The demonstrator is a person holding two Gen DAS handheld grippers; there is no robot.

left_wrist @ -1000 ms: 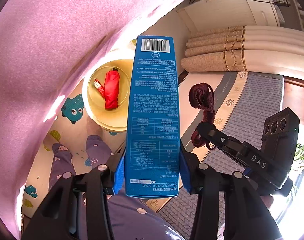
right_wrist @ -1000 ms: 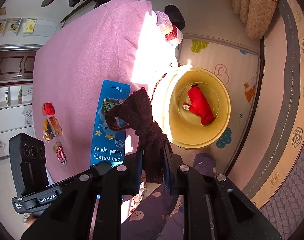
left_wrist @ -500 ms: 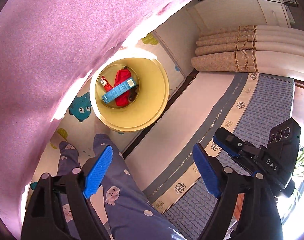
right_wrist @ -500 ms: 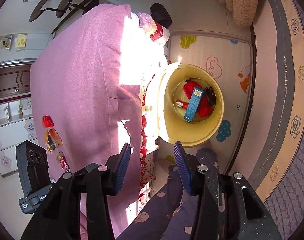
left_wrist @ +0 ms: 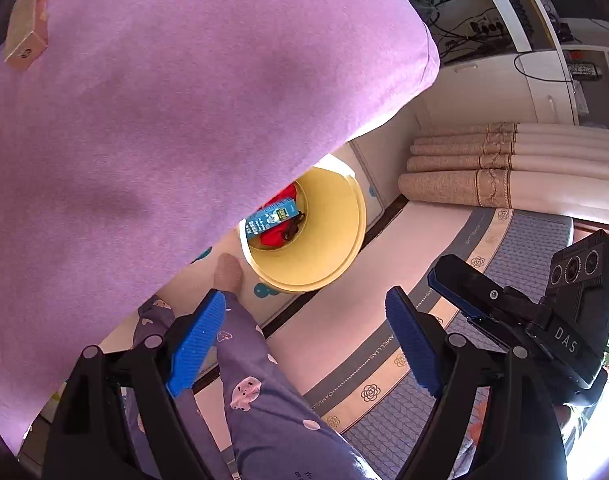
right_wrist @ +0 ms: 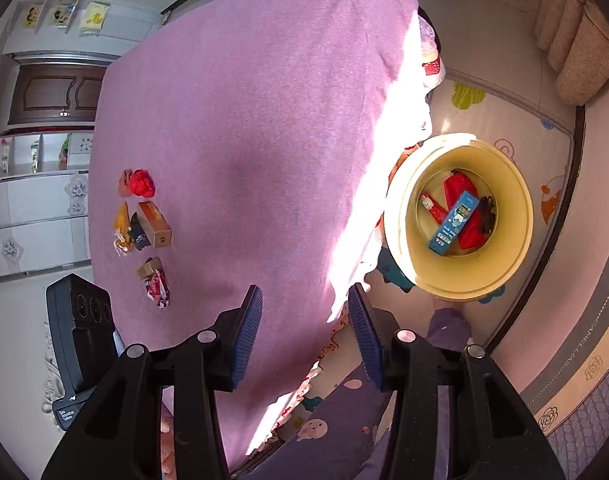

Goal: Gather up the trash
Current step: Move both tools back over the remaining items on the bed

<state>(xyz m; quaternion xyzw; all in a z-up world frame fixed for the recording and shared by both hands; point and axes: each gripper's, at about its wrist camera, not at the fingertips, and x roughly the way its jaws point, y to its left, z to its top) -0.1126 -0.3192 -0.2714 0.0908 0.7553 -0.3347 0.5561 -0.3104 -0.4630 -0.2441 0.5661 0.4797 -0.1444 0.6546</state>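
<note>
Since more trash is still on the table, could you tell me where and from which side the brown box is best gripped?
Grip the brown box across its two long sides, near the middle, coming from above. It lies flat on the purple tablecloth, long and narrow, so the short width should fit the open right gripper. A dark scrap touches its left side, so lower the jaws carefully there.

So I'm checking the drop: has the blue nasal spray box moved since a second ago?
Yes. The blue nasal spray box left the left tongs and lies inside the yellow bin.
</note>
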